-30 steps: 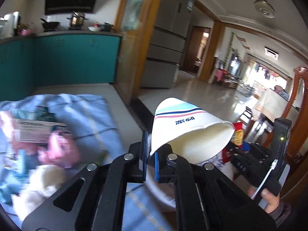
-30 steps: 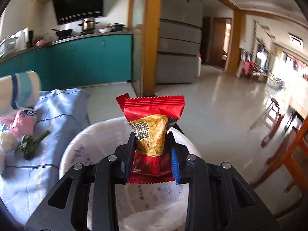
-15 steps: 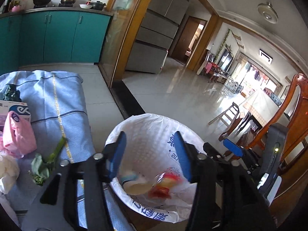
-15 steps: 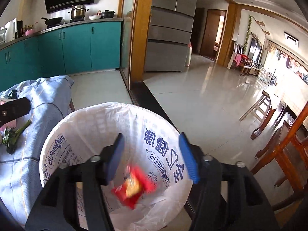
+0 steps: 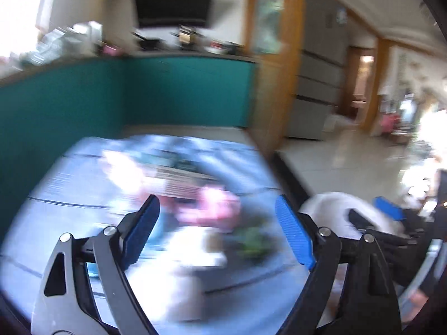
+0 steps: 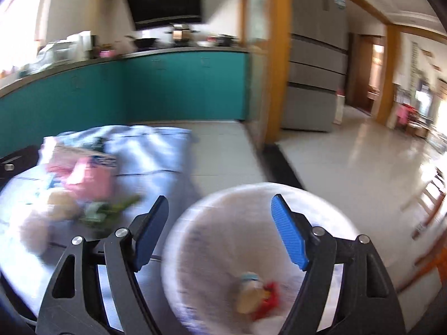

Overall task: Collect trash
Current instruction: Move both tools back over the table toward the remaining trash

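Both views are motion-blurred. My left gripper [image 5: 218, 234] is open and empty above a blue-cloth table [image 5: 69, 184] with a pink wrapper [image 5: 212, 206], a green vegetable scrap [image 5: 251, 240] and white crumpled trash [image 5: 195, 251]. My right gripper [image 6: 220, 234] is open and empty above the white-lined trash bin [image 6: 212, 240]. The paper cup [image 6: 247, 296] and red snack packet [image 6: 268, 298] lie inside the bin. The bin's rim [image 5: 335, 203] and the right gripper [image 5: 388, 212] show at the right of the left wrist view.
Teal kitchen cabinets [image 6: 167, 89] stand behind the table. A wooden door frame [image 6: 276, 55] and a grey fridge [image 6: 315, 55] are beyond the bin. Wooden chairs [image 6: 430, 203] stand at the right on the tiled floor. The pink wrapper [image 6: 86, 178] and green scrap [image 6: 109, 209] lie left of the bin.
Both grippers opened and dropped the cup and the snack packet into the bin. Since then both have swung left, the left gripper now over the table trash.
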Tool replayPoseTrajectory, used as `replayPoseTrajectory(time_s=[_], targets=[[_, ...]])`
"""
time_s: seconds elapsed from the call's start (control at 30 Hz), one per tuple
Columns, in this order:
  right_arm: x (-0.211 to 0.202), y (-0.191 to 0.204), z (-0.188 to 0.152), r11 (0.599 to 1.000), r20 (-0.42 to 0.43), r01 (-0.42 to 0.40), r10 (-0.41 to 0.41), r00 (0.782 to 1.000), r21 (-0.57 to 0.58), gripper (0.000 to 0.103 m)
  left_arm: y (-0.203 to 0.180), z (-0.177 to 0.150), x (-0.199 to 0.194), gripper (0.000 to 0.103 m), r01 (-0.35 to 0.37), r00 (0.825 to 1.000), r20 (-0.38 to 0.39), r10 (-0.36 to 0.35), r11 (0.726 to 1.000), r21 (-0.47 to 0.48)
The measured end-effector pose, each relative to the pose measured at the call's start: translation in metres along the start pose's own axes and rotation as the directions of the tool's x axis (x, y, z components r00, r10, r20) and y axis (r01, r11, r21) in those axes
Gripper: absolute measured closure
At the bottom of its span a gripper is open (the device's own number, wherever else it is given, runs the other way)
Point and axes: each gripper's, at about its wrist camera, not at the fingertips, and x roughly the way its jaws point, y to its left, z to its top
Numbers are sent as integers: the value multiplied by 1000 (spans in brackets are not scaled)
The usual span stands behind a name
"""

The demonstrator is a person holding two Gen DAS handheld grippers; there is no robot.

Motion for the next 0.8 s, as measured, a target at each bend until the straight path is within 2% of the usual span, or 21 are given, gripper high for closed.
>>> replayPoseTrajectory(time_s=[0.17, 0.33, 0.47, 0.57, 0.7, 0.8], targets=[[5, 61, 11, 985, 5, -156, 156, 988, -76, 28, 41, 3, -19, 17, -121, 992, 40, 122, 993, -10], [8, 118, 12, 953, -22, -250, 250, 968, -173, 28, 69, 4, -37, 16, -190, 979, 66, 191, 982, -22], [5, 160, 6, 910, -51, -337, 334, 941, -241, 28, 87, 1, -45, 15, -235, 969, 68, 237, 971, -34], [6, 187, 1, 881, -79, -375, 368, 926, -288, 28, 103, -5, -44, 15, -272, 961, 47, 273, 962, -39], [15, 212, -3, 859, -123, -397, 378, 918, -322, 28, 132, -18, -37, 15, -317, 948, -28, 316, 946, -68], [25, 224, -5, 857, -155, -392, 361, 920, -334, 28, 150, -26, -35, 15, -336, 941, -79, 330, 937, -91]])
